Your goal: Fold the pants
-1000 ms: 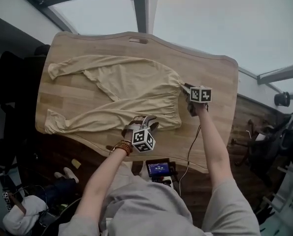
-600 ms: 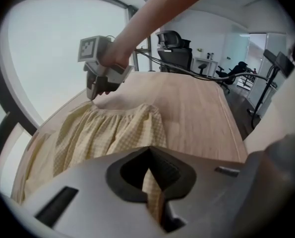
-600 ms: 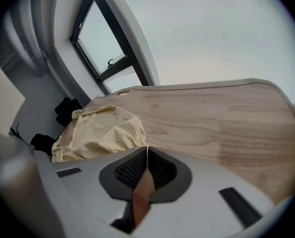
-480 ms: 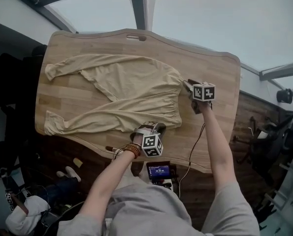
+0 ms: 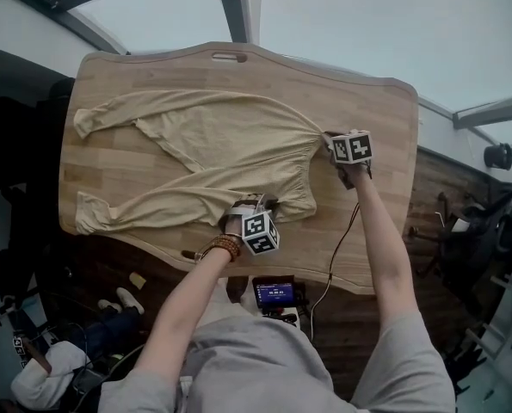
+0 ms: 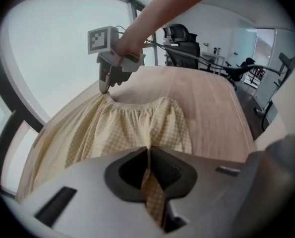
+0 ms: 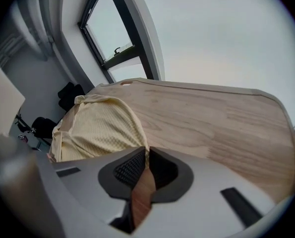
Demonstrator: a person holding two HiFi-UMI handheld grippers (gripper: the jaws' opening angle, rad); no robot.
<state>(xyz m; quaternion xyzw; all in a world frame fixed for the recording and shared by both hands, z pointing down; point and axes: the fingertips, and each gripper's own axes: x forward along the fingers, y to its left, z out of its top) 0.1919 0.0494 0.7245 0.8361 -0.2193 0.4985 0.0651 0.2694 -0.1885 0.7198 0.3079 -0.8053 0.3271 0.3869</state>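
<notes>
Pale yellow pants (image 5: pixel 221 157) lie spread on the wooden table (image 5: pixel 367 222), legs to the left, waistband (image 5: pixel 310 172) to the right. My left gripper (image 5: pixel 249 203) sits at the near edge of the waist end; its jaws have just been closing, then eased slightly, and the checked cloth (image 6: pixel 148 155) is pinched between them. My right gripper (image 5: pixel 326 138) is at the far corner of the waistband; its jaws have just been closing and a thin edge of the pants (image 7: pixel 100 128) runs into their narrow gap. In the left gripper view the right gripper (image 6: pixel 104 86) tips down onto that corner.
A handle slot (image 5: pixel 228 57) is cut in the table's far edge. Below the near edge a small lit screen (image 5: pixel 275 293) and a cable (image 5: pixel 335 252) hang by the person. Dark chairs (image 5: pixel 15 144) stand left of the table, office chairs (image 6: pixel 184 41) beyond it.
The left gripper has come down onto the near waist edge and its jaws have closed on the cloth. The right gripper stayed at the waistband corner and closed its jaws there.
</notes>
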